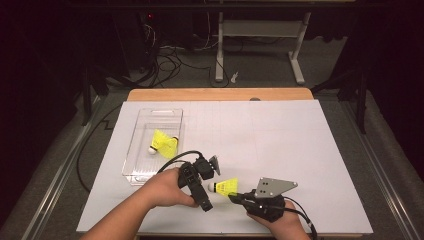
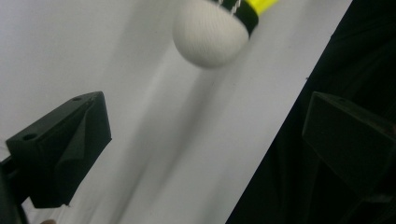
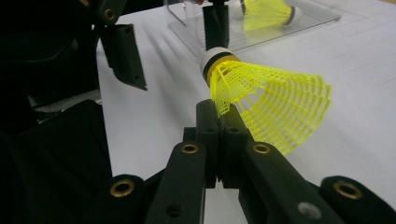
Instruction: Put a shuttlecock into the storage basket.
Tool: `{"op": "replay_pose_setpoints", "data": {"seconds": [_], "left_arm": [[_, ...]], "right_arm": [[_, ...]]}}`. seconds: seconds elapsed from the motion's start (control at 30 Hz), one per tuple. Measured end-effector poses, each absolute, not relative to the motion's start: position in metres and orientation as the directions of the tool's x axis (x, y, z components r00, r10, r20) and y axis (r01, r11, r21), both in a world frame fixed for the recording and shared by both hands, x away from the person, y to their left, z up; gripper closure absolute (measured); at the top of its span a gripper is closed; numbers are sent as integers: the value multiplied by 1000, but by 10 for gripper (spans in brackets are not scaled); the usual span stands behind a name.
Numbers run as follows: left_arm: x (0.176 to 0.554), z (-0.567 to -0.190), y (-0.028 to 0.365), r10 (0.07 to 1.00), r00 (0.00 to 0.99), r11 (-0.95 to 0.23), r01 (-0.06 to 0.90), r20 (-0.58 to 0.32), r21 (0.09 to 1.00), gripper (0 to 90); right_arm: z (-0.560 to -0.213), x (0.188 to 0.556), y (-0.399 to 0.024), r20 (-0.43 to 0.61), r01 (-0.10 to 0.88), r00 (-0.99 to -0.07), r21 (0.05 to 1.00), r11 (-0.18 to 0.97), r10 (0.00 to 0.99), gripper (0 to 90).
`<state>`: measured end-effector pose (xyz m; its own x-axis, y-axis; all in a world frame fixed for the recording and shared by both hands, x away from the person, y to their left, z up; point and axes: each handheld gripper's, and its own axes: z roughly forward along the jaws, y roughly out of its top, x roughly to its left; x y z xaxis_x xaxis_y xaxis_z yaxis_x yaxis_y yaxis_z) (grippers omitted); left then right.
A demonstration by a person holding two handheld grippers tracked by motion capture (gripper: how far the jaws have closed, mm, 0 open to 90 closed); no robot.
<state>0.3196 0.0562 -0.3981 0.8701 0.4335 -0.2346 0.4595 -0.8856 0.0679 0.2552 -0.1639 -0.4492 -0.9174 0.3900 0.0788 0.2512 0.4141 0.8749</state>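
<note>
Right gripper view: right gripper (image 3: 219, 116) is clamped on the yellow shuttlecock (image 3: 261, 100) skirt, held above the tabletop (image 1: 280, 140). Left gripper (image 1: 204, 186), jaws apart, faces its cork for handover toward the clear tray (image 1: 131, 150).

Black left gripper (image 1: 199, 186) and right gripper (image 1: 234, 197) show brass-ringed screw holes, trailing cables and grey three-cornered plates.

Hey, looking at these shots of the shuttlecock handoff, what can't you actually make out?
- Held shuttlecock: left gripper view's top edge cuts off its skirt; the cork is blurred.
- Shuttlecock in the clear box: right gripper view's top edge crops it.
- Right tool: high view is too small to show its grip on the skirt.
- Left tool: its own view is blurred.
</note>
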Motion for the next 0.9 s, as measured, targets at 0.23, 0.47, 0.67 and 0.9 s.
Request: {"op": "replay_pose_setpoints", "data": {"seconds": [0.23, 0.47, 0.67, 0.9], "left_arm": [[319, -399, 54, 426, 874, -890, 452, -234, 66, 21], [318, -398, 54, 425, 875, -889, 451, -233, 73, 32], [317, -394, 54, 429, 879, -886, 454, -210, 91, 95], [317, -390, 53, 409, 889, -893, 436, -205, 108, 197]], "right_arm": [[-453, 252, -155, 91, 248, -931, 869, 429, 355, 900], [-455, 252, -152, 91, 245, -935, 865, 438, 344, 900], [-455, 253, -151, 99, 251, -934, 864, 436, 343, 900], [-454, 255, -152, 111, 258, -933, 869, 422, 341, 900]]}}
